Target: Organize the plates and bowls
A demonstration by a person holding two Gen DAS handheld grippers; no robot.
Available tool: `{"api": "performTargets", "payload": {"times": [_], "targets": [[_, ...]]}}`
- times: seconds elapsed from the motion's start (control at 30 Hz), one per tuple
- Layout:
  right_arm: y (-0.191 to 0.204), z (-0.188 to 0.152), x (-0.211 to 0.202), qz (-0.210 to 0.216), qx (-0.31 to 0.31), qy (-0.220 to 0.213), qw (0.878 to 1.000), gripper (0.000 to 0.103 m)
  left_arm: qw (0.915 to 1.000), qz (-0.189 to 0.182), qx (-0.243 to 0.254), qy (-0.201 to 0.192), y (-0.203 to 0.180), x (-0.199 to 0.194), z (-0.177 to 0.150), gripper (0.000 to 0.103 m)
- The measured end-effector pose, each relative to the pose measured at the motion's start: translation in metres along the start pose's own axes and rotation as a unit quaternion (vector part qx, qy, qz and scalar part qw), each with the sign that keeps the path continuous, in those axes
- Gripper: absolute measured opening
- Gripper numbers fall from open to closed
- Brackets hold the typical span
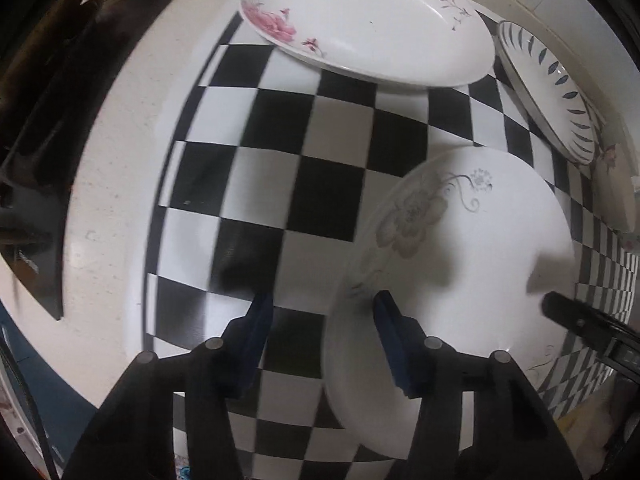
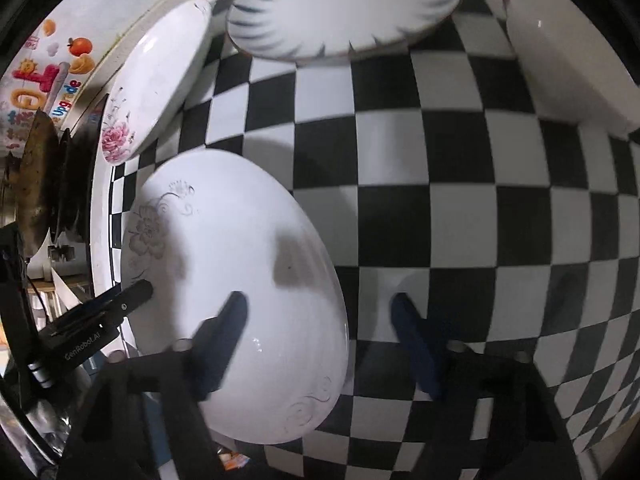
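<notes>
Both claws released, gripping nothing: left claw [image 1: 322, 300] and right claw [image 2: 320, 300] flank your grey-flower plate [image 2: 236, 280] | plate lies near on checkered mat [image 1: 280, 152] | step: approach | next: probably clench its rim, stack toward pink-flower plate [image 1: 360, 20], far.

Four plates sit on a mat [image 1: 280, 128] on the tabletop [image 1: 104, 208]. Nearest plate [image 1: 472, 248] lies between both tools. Flowered plate [image 1: 368, 20] and striped plate [image 1: 548, 88] sit behind it, another plate [image 2: 560, 52] far right.

I am looking down at a black-and-white checkered mat [image 1: 304, 184] lying on a pale speckled countertop [image 1: 108, 200]. Left of the mat, dark pans [image 2: 36, 184] are standing, with colourful fruit stickers [image 2: 52, 68] showing beyond them.
</notes>
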State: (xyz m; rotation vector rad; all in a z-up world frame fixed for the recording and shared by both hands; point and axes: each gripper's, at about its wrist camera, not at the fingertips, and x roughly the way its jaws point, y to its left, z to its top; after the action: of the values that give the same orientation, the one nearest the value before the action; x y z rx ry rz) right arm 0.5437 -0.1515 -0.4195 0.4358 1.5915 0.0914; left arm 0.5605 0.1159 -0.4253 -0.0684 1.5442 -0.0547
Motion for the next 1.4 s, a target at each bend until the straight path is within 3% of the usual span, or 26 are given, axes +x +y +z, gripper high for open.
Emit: {"api": "performTargets", "payload": {"times": [0.03,0.13,0.2,0.23,0.47,1.07,1.4], "targets": [[0.000,-0.001,0.002,0.003,0.001,0.005,1.000,0.064,1.0000,-0.002,0.004,0.000,-0.002,0.000,0.000,0.047],[0.001,-0.003,0.002,-0.007,-0.001,0.002,1.000,0.045,0.9997,-0.020,0.011,0.008,-0.006,0.006,0.000,0.047],[0.000,-0.003,0.004,0.002,0.001,0.008,1.000,0.024,0.9996,-0.028,0.009,0.004,-0.007,0.008,0.002,0.044],[-0.001,-0.003,0.006,0.008,0.004,0.017,1.000,0.023,0.9993,-0.035,0.013,0.003,-0.009,0.007,0.002,0.039],[-0.007,-0.009,0.001,0.012,-0.008,0.006,1.000,0.022,0.9994,-0.026,0.021,-0.004,-0.020,-0.004,-0.006,0.033],[-0.088,-0.046,-0.082,0.011,0.022,-0.058,0.998,0.018,0.9944,-0.040,0.095,-0.024,-0.107,-0.046,-0.040,0.033],[-0.144,-0.058,-0.078,0.004,0.058,-0.060,0.997,0.018,0.9930,-0.028,0.114,0.001,-0.143,-0.017,-0.045,0.033]]}}
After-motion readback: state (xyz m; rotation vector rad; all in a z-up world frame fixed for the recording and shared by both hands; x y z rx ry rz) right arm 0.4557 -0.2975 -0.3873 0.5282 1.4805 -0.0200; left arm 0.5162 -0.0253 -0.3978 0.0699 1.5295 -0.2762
